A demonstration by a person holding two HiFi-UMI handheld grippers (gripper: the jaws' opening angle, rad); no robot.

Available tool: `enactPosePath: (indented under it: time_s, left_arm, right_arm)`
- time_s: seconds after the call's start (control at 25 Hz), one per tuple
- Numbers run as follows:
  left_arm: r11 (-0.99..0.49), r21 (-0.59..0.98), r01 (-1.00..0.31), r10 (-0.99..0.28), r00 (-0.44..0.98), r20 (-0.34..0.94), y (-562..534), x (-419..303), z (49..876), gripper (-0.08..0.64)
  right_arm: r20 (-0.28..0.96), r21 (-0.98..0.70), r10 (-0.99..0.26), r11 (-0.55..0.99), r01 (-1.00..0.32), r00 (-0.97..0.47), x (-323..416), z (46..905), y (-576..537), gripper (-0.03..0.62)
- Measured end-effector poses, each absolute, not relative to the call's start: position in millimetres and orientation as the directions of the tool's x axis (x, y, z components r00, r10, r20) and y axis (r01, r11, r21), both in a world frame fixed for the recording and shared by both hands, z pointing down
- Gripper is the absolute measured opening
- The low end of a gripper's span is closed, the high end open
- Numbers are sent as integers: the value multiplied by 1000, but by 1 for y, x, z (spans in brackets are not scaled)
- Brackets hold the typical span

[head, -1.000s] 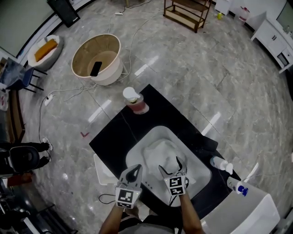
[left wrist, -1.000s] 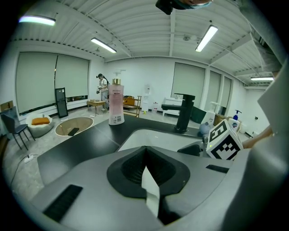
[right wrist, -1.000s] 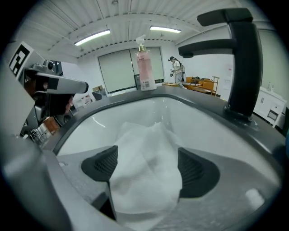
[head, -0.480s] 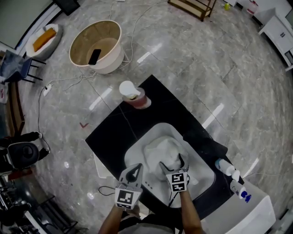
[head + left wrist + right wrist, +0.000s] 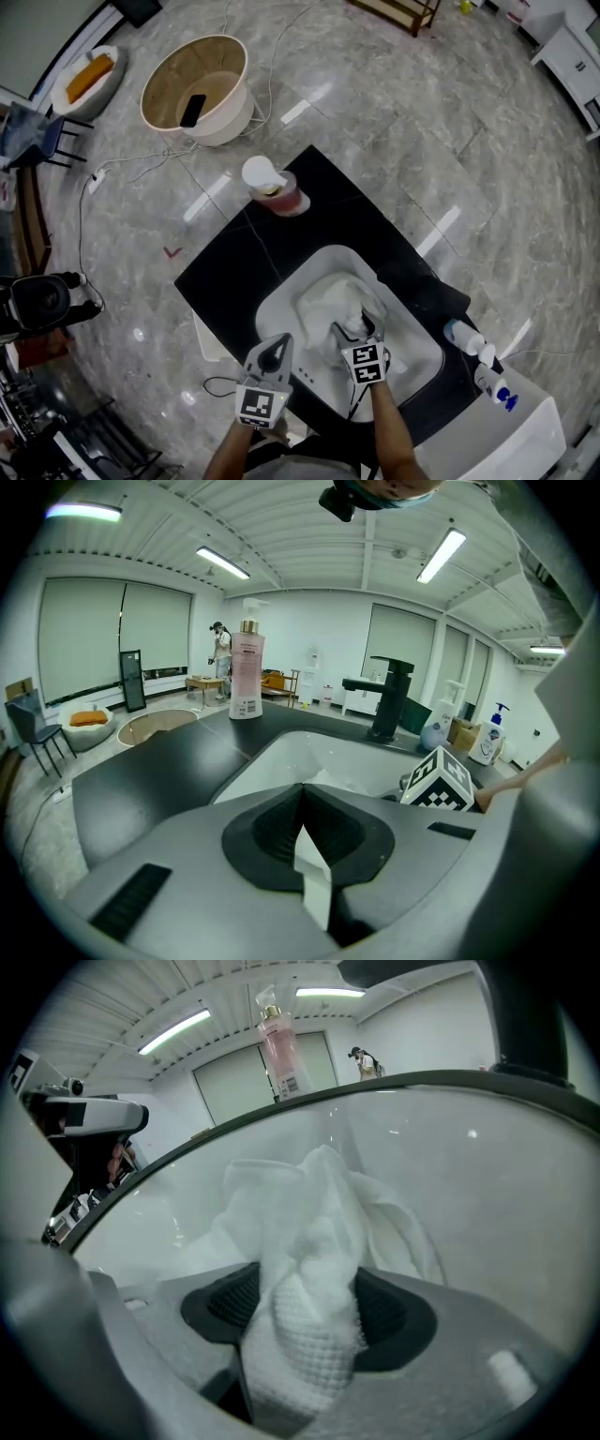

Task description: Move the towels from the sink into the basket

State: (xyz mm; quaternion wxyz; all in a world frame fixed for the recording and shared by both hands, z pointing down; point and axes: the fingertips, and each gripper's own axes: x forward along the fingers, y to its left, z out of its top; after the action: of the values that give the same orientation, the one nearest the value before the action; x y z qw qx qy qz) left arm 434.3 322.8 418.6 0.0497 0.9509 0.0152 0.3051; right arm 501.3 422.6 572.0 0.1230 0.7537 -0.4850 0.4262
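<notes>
Here the right tool point(image 5: 305, 1321), low in the sink point(image 5: 277, 309), has just been closing its jaws on a bunched fold of white towel point(image 5: 314, 1213), which fills the gap between them. It should pinch firmly, then lift straight up so the trailing cloth clears the rim. The left tool point(image 5: 305, 832) hovers empty, jaws together, by the counter's point(image 5: 225, 272) near edge. The basket point(image 5: 223, 129) stands well beyond, on the floor.

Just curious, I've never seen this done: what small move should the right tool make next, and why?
Probably lift straight up. The right tool has just been closing its jaws on the white towel bunched between them, low in the sink. Raising it should clear the rim before heading to the basket.
</notes>
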Motion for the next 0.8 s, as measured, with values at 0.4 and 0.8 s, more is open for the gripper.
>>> enactPosePath:
  time_s: [0.4,0.8]
  left_arm:
    - [-996,89,-13,39,832,554,320,422,400,9]
    - [-997,38,-65,-38,869,493,293,387,358,9]
  right_arm:
    - [772,-218,-620,-462,-860,138,495,566,422,127]
    - [677,-226,-700,-491,-842,227,491,496,409,100]
